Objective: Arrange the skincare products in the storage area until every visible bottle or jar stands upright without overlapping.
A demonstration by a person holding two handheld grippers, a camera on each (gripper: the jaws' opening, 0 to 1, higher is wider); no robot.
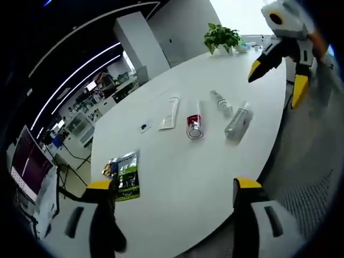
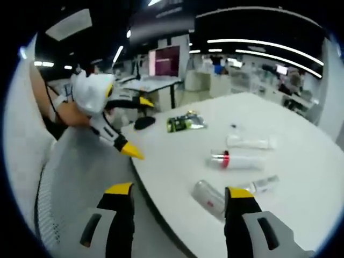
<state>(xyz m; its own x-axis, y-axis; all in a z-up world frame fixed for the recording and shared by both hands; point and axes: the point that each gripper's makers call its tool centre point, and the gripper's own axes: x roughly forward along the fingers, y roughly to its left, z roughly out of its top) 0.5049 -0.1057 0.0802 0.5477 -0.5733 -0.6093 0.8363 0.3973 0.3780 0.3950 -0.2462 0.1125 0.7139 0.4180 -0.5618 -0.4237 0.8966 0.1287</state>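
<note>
nothing stands upright yet: on the white table a flat white tube, a red-banded bottle, a small spray bottle and a clear bottle all lie on their sides, long axes roughly parallel, pointing toward the potted plant. left gripper and right gripper hang wide open, empty, short of them.

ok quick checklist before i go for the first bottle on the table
1. Left claw open and empty: ok, jaws wide apart.
2. Right claw open and empty: ok.
3. Products upright: not ok. The clear bottle, the small spray bottle, the red-banded tube and the white tube all lie flat on the white table.
4. Products overlapping: ok, all four lie apart.
5. Nearest target to the right claw: ok, the clear bottle lies just ahead of it.
6. Caps closed: cannot tell.
</note>
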